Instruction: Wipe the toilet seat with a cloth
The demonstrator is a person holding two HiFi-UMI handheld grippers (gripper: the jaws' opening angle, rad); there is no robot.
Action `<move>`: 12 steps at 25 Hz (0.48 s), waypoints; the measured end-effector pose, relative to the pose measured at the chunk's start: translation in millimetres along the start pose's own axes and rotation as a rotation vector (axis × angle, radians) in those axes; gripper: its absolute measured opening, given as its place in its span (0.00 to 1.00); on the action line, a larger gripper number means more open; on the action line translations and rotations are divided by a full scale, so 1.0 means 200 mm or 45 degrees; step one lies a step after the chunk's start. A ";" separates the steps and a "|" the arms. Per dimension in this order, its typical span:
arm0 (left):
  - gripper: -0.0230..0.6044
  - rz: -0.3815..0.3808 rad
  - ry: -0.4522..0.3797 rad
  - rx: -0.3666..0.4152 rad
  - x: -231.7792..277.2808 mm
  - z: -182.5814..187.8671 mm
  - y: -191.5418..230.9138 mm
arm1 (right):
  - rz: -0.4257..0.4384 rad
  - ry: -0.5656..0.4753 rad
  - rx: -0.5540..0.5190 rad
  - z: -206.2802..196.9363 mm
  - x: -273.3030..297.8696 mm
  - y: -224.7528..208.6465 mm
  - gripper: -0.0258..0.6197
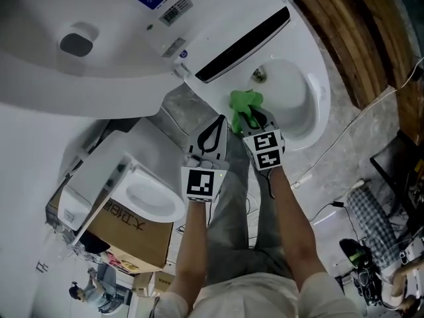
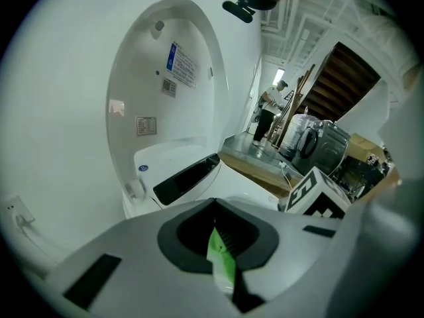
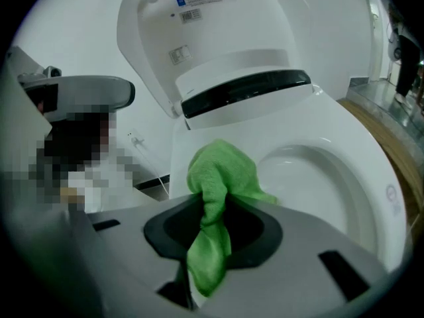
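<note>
Sanitaryware storeroom or test bay, not a bathroom: open toilet [image 1: 320,88] at 1 o'clock, second toilet [image 1: 142,177] on cardboard box [image 1: 136,234] at 8, loose cable [image 1: 329,149] on the floor.

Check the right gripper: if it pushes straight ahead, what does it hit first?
The right gripper is shut on the green cloth, which leads; it would likely press onto the toilet seat rear rim below the dark strip first. Gap unclear.

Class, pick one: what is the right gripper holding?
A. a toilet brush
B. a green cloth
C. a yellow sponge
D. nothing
B: the right gripper is shut on a green cloth, which bunches out above the toilet seat.
</note>
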State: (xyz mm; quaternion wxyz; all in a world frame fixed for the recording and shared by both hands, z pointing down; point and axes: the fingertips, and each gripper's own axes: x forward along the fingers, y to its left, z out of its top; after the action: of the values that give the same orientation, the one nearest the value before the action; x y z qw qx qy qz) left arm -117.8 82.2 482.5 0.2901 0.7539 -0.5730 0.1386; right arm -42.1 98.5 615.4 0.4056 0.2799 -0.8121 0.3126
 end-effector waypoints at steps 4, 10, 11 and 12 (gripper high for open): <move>0.06 -0.004 0.009 0.004 0.00 -0.02 -0.01 | 0.009 0.006 -0.008 -0.03 0.02 0.01 0.19; 0.06 0.014 0.038 0.008 -0.02 -0.08 -0.03 | 0.006 -0.052 -0.011 -0.01 0.02 0.02 0.19; 0.06 0.022 0.043 0.009 -0.03 -0.09 -0.03 | 0.007 -0.057 -0.014 -0.01 0.02 0.02 0.19; 0.06 0.033 0.046 0.008 -0.03 -0.09 -0.03 | 0.009 -0.062 -0.017 -0.01 0.01 0.03 0.19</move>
State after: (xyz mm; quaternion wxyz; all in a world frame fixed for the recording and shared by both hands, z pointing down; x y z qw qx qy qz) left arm -112.1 99.8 492.0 0.2961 0.7446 -0.5770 0.1580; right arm -45.8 103.4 617.8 0.3867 0.2818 -0.8247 0.3016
